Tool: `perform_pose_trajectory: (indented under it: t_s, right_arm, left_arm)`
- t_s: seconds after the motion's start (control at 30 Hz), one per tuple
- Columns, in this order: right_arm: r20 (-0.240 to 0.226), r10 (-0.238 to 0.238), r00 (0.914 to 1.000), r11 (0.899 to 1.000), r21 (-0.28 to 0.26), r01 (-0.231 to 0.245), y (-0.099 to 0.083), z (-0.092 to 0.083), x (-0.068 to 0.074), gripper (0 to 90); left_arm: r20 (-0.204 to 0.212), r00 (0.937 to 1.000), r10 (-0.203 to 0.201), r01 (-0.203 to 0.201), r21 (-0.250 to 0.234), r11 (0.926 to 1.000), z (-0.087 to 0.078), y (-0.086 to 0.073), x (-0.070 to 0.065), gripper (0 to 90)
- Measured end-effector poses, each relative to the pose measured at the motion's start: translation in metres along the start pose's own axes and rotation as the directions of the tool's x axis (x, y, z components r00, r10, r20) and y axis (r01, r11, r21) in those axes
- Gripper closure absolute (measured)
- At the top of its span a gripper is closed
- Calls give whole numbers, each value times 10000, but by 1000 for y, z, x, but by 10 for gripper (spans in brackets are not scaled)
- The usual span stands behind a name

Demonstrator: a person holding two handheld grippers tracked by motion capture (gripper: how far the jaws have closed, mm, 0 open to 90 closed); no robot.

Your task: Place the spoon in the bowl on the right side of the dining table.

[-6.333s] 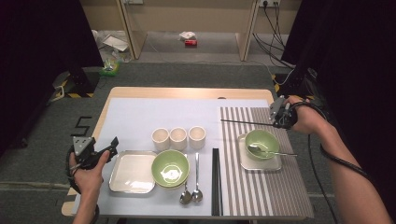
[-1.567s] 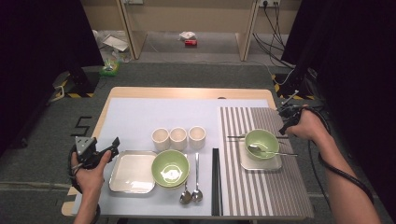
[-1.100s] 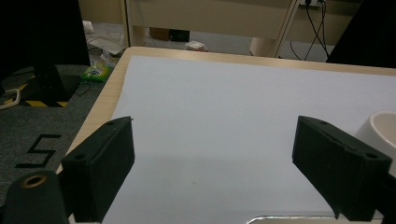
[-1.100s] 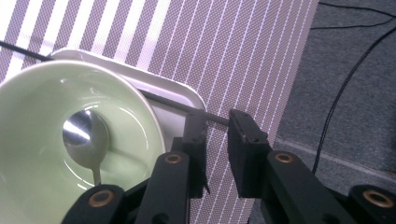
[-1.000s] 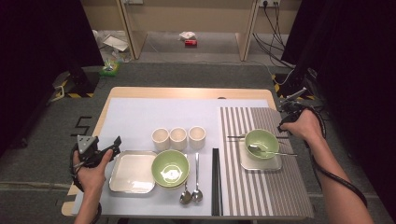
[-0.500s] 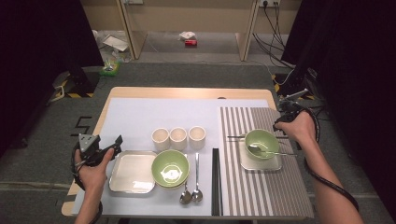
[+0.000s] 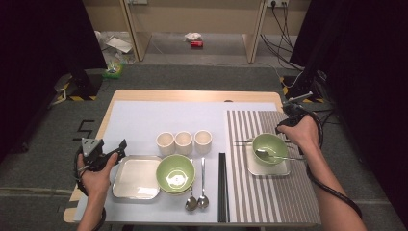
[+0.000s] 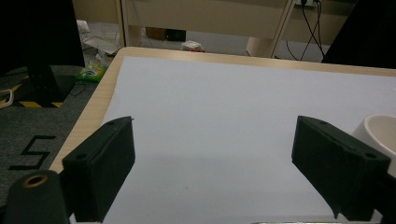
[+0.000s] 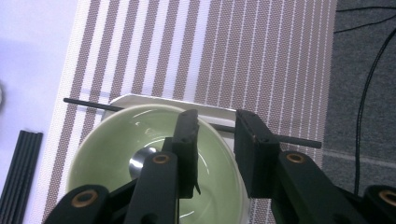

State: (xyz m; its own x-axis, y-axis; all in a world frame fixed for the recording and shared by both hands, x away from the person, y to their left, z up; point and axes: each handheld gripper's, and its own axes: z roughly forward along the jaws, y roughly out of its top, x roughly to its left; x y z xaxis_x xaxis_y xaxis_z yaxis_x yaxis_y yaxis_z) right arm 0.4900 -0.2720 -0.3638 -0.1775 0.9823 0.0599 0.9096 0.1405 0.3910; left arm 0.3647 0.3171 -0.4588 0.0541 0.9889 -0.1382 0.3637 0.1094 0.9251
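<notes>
The right gripper (image 7: 287,117) is held in the person's right hand (image 7: 302,132) at the far right of the table (image 7: 192,96), above the striped mat (image 7: 269,192). The forearm is brought in from the lower right and the wrist is bent, so that the gripper is pointed downward at the small green bowl (image 7: 270,148). In the right gripper view the fingers (image 9: 187,135) are seen partly apart over the far rim of that bowl (image 9: 140,154); they have just been opening, and nothing is pressed between them. A single black chopstick (image 9: 299,139) is laid across the white square plate (image 9: 140,100) behind the bowl, passing beneath the gap of the fingers without being clamped. A metal spoon (image 7: 276,156) is rested inside the bowl, its handle stretched out to the right.

The left gripper (image 7: 103,153) is carried in the left hand (image 7: 94,175) low at the table's near left edge, the forearm being raised from the bottom of the high view. It is held level and aimed across the pale table cover (image 8: 243,121). Its fingers (image 8: 100,170) are spread wide with nothing between them. Just beside it an empty square tray (image 7: 137,177) is set, touched on its right by a large green bowl (image 7: 175,173)
</notes>
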Motion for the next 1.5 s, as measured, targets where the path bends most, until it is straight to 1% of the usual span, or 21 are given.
perform_pose_trajectory:
  t_s: [0.07,0.13,0.27,0.33,0.67,0.73,0.87,0.9,1.33,1.37,1.4,1.43,1.5]
  right_arm:
    - [24,80,10000,10000,-46,-80,-1,1,2,699]
    - [80,28,10000,9999,-121,-27,-1,1,3,698]
    - [-11,12,10000,9999,-157,-12,-1,0,10,690]
    - [33,-40,10000,9998,-204,40,-1,0,12,687]
    - [-77,-65,9999,9997,-228,64,-2,2,23,679]
    - [-149,-161,9998,9996,-244,157,-2,3,26,673]
    - [-223,-207,9995,9995,-258,201,-3,3,30,670]
    - [-237,-256,9994,9993,-294,249,-4,2,33,669]
    - [-406,-356,9985,9989,-324,343,-9,3,51,670]
    - [-473,-419,9980,9986,-335,404,-10,3,55,670]
    - [-473,-419,9980,9986,-335,404,-10,3,55,670]
    - [-533,-419,9977,9986,-339,401,-10,4,58,670]
    - [-558,-478,9973,9984,-325,460,-11,4,61,670]
  left_arm:
    - [-2,10000,11,-12,-5,10000,0,0,0,123]
    - [-4,10000,16,-16,-9,10000,0,0,0,123]
    - [-20,10000,17,-17,13,10000,0,0,1,123]
    - [-18,10000,-1,1,-4,10000,0,0,1,123]
    - [-18,10000,13,-13,-16,10000,-1,1,1,123]
    - [-23,10000,26,-26,6,10000,-1,0,1,123]
    - [-25,10000,33,-33,16,10000,-1,0,1,123]
    - [-23,10000,48,-48,17,10000,-1,0,1,123]
    - [-19,10000,34,-34,-7,10000,-1,1,0,123]
    - [-22,10000,34,-34,-13,10000,-2,1,0,123]
    - [-22,10000,34,-34,-13,10000,-2,1,0,123]
    - [-16,10000,50,-50,1,10000,-2,1,1,123]
    - [-16,10000,44,-44,6,10000,-2,1,1,123]
